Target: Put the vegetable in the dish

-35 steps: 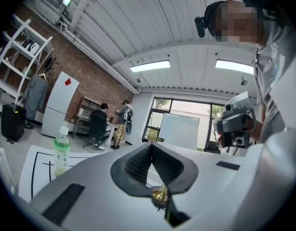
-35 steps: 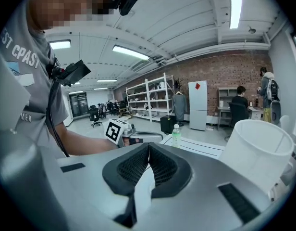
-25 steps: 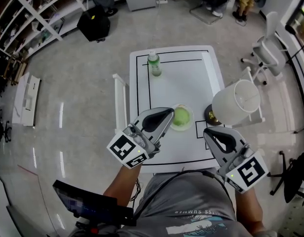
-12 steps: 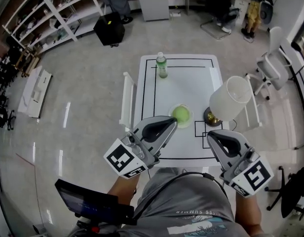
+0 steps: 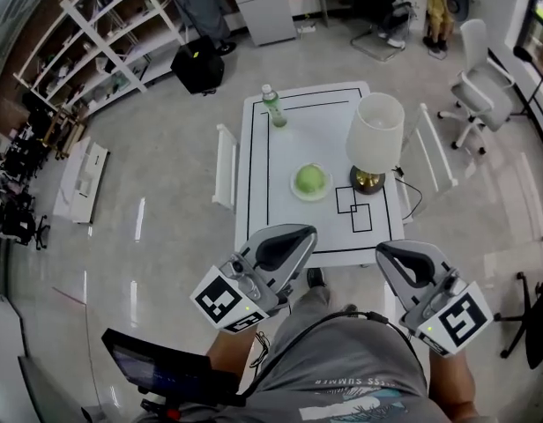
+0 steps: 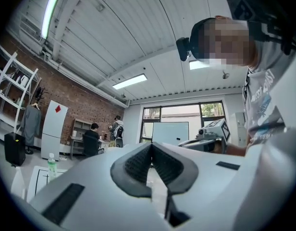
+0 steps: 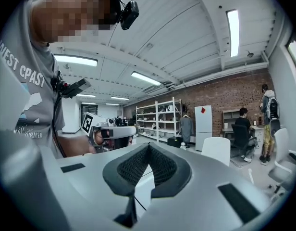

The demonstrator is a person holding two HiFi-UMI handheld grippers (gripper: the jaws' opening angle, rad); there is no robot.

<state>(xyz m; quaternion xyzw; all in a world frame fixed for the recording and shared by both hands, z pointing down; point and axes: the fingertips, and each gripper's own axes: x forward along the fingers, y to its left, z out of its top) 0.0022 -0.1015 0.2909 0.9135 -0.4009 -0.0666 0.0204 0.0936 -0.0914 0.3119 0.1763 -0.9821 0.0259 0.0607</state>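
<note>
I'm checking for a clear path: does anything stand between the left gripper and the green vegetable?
Nothing visible does. Only bare table lies between the left gripper and the vegetable, which sits in the dish; the lamp stands off to the right.

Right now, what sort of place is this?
Probably a shared lab or workshop-style office: open shelving stocked with gear, a brick wall, an office chair, and a white table marked with black outlines.
</note>
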